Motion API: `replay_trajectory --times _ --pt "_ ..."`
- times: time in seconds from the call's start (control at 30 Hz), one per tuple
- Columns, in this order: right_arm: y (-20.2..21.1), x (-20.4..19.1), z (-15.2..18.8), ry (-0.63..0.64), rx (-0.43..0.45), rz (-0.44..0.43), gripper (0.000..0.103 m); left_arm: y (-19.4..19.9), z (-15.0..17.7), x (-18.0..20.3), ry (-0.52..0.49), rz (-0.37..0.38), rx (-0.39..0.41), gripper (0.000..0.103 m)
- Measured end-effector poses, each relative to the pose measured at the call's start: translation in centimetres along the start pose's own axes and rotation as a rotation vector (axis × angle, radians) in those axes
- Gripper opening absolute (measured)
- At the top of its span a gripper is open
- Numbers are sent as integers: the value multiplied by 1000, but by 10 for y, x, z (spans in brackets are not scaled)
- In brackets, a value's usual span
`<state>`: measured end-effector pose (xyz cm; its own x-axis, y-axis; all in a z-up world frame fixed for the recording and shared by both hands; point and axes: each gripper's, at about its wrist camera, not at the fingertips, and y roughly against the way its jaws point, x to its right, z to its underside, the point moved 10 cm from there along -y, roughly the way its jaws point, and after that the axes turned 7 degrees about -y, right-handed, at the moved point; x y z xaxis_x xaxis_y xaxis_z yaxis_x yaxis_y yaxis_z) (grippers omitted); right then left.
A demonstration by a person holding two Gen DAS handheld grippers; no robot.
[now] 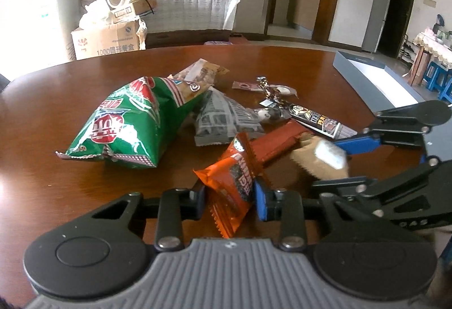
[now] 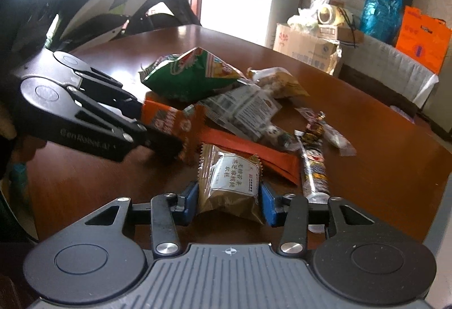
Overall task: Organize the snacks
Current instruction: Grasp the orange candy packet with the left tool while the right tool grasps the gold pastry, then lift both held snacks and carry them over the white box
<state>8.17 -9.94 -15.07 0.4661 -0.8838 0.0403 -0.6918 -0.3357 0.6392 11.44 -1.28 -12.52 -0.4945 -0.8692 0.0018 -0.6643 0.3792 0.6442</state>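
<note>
My left hand-held gripper [image 1: 230,196] was clamped on an orange snack packet [image 1: 233,184]; my right hand-held gripper [image 2: 229,197] was clamped on a tan cake packet [image 2: 230,186]. Beyond them on the brown desk [image 1: 70,117] I logged: red wrapper [image 1: 278,144], newsprint-patterned packet [image 1: 223,120], green chip bag [image 1: 127,122], dark candy tube [image 1: 317,118]. Grey box [image 1: 373,77] at the desk's right edge.

Green-and-red chip bag [image 1: 127,122], orange packet [image 1: 234,182], tan packet [image 2: 228,184]
</note>
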Motion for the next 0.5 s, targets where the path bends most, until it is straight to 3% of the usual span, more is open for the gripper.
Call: replay_trajectory --times 0.5 --pt "24 -9 -6 32 3 -1 47 5 -5 3 -64 -83 -5 25"
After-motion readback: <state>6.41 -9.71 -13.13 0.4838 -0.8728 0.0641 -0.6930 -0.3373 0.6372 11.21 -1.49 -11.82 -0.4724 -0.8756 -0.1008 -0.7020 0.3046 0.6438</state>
